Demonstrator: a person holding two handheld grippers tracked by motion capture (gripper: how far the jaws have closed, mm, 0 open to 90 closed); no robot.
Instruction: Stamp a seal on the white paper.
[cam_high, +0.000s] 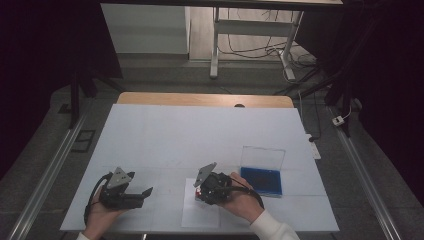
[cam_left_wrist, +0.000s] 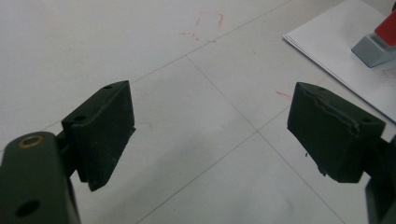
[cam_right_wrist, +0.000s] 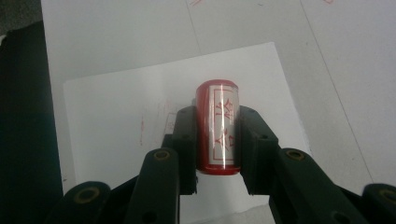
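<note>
My right hand lies low near the front edge of the tabletop, a little right of the middle, and it turns the right gripper toward the left. The two jaws are pressed on the sides of a red stamp, which has a white label with red signs. The stamp is over a white sheet of paper that lies at the front edge; I cannot tell if it touches the paper.

My left hand rests near the front left corner, and the left gripper points to the right, almost level. Its jaws stand wide apart, with nothing between them, only the bare tabletop under them.

Right of my right hand a blue case lies open, its clear lid standing up at the back. The inside is blue; what is in it I cannot tell.
</note>
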